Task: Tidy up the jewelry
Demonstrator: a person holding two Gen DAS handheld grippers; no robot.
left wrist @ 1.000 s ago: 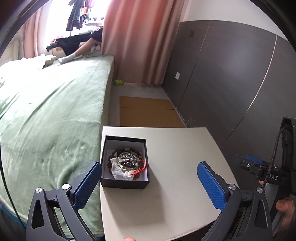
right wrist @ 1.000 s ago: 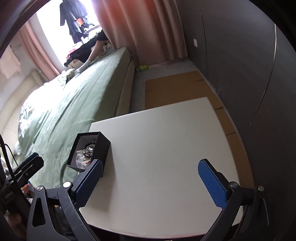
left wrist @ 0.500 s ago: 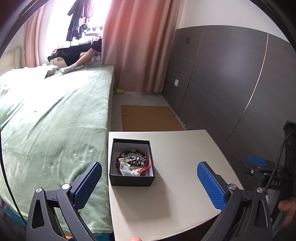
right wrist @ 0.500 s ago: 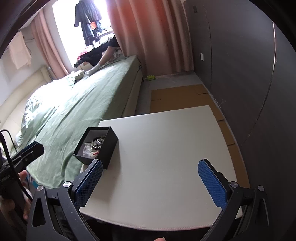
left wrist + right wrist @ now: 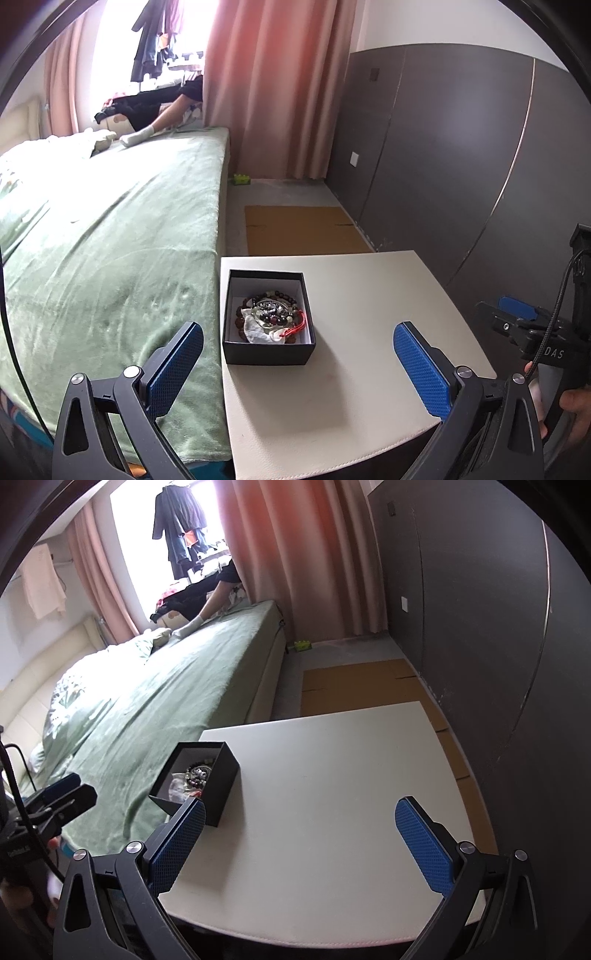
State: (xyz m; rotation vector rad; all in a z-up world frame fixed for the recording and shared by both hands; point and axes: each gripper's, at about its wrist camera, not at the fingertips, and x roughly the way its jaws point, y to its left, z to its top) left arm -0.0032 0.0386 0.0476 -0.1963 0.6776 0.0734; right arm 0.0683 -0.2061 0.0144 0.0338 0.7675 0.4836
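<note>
Open black box (image 5: 269,317) on the white table (image 5: 354,373), standing near the table's left edge, the side next to the green-covered bed (image 5: 110,258). Inside, against a white lining, lies a tangle of jewelry (image 5: 271,316): dark bead bracelets, a pale translucent piece and a red cord. No lid is on the box. To the right of the box and in front of it the tabletop is bare up to the near and right edges. Left gripper (image 5: 295,363): blue-padded jaws spread wide, empty, held short of the box. Right gripper (image 5: 301,842): jaws likewise spread wide and empty, over the bare right part of the table, the box beside its left pad. Dark wall panels (image 5: 461,166) border the table's right side.
</note>
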